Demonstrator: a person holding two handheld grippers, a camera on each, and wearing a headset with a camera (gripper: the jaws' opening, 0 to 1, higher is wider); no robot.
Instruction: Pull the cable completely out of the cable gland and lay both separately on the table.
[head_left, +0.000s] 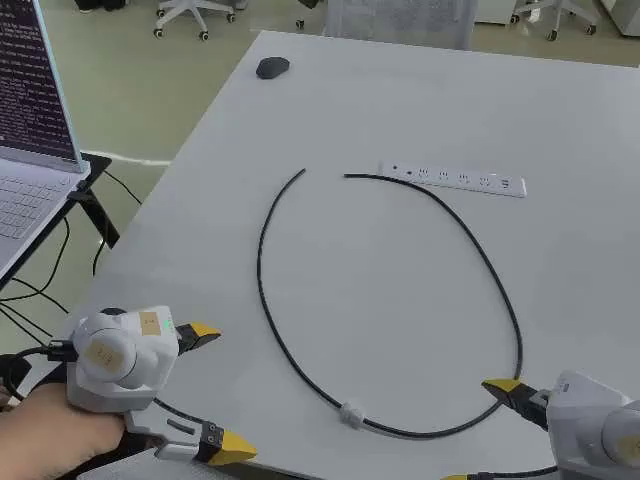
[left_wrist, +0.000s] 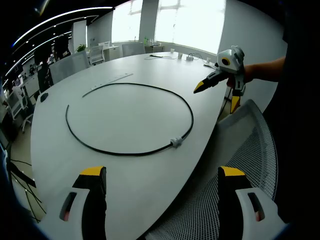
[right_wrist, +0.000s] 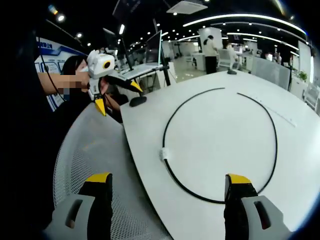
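Plainly, the black cable (head_left: 262, 250) lies on the white table (head_left: 380, 290) in one large open loop. Its two ends come near each other at the far side without meeting, just in front of a white power strip (head_left: 455, 180); the cable gland (head_left: 351, 413) — a small pale piece — sits threaded on the near arc of the loop, close to the table's front edge, with cable running out of it on both sides.

The left gripper (head_left: 225, 392) hangs at the lower left of the head view, off the table's near corner, held in a hand (head_left: 60, 440); its yellow-tipped jaws stand wide apart with nothing between them. The right gripper (head_left: 476, 431) is at the lower right, by the front edge; its jaws are likewise spread wide and empty, and one yellow tip points toward the near arc of the cable without touching it. The gland lies between the two grippers, and neither touches it.

In the left gripper view the gland shows ahead of the jaws, just inside the table's edge, with the right gripper up at the right; in the right gripper view the gland again lies ahead near the edge, with the left gripper up at the left. Below both sets of jaws is the grey mesh of a chair (left_wrist: 245, 150).

A dark mouse (head_left: 272, 67) rests near the far corner of the table, well apart from the loop — and an open laptop (head_left: 30, 130) stands off the table's left side.
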